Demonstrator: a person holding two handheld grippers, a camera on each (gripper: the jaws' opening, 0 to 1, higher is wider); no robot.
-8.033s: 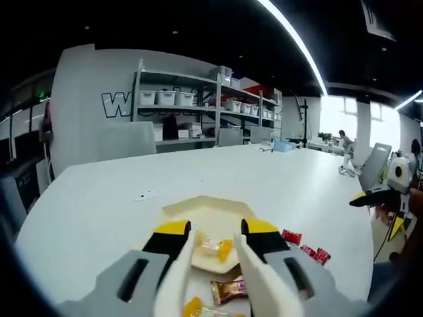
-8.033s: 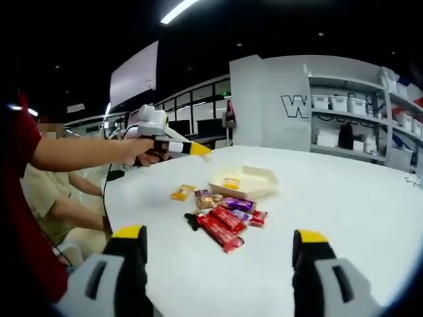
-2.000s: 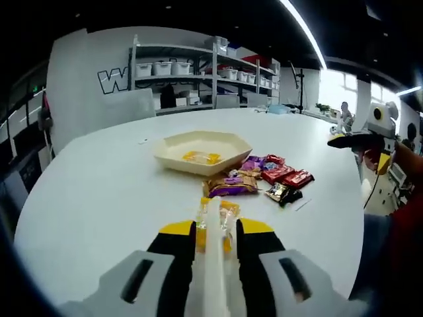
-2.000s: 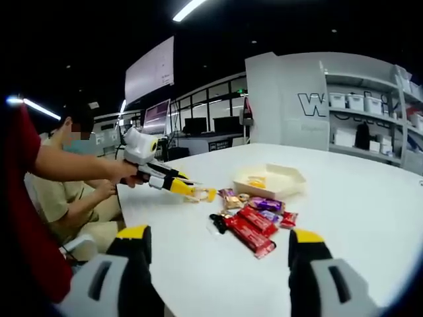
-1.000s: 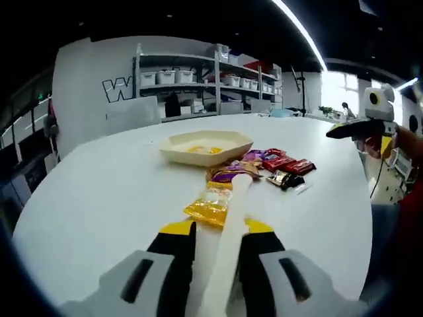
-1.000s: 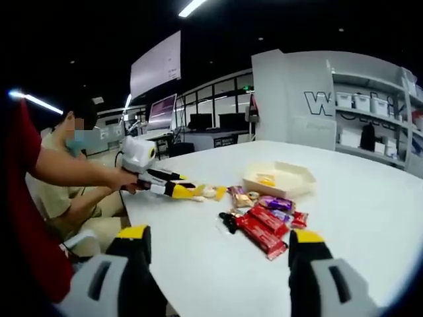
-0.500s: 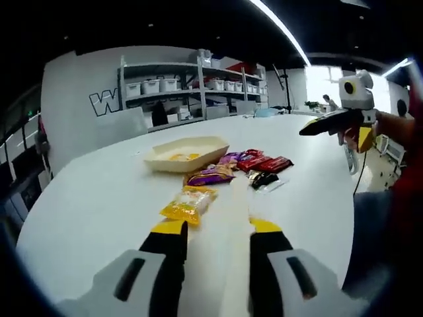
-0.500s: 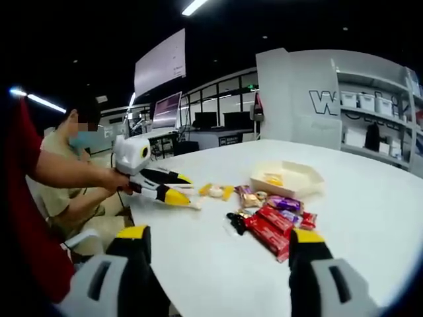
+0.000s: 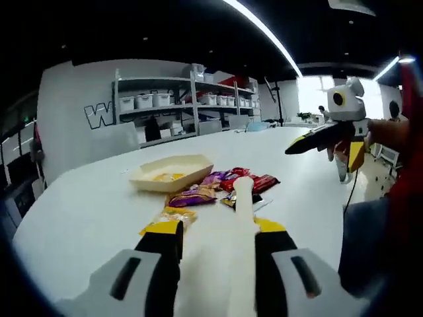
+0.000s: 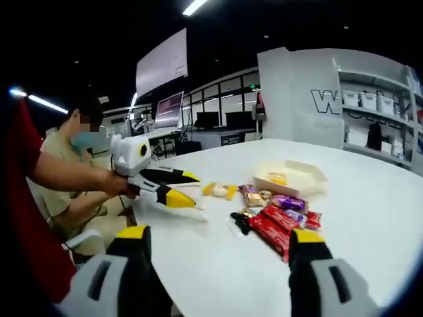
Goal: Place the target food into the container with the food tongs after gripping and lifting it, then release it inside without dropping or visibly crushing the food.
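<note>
My left gripper (image 9: 217, 226) stands open over the white table, with a cream food tong (image 9: 242, 205) lying along its right jaw and nothing in the tong's tip. A yellow snack packet (image 9: 173, 214) lies on the table just beyond the left jaw. Past it stands the cream container (image 9: 158, 183) with a yellow item inside. In the right gripper view the left gripper (image 10: 188, 188) hovers left of the packet (image 10: 219, 190) and the container (image 10: 291, 177). My right gripper (image 10: 218, 241) is open and holds nothing.
Red bars (image 9: 261, 183) and a purple packet (image 9: 192, 196) lie in a pile beside the container; the red bars (image 10: 271, 231) lie close to my right jaw. A seated person (image 10: 73, 165) is at the table's left edge. Shelves (image 9: 165, 105) stand behind.
The left jaws have spread wider. The yellow packet, held in the tong two seconds ago, now lies on the table. The left gripper has drawn back and risen from the pile.
</note>
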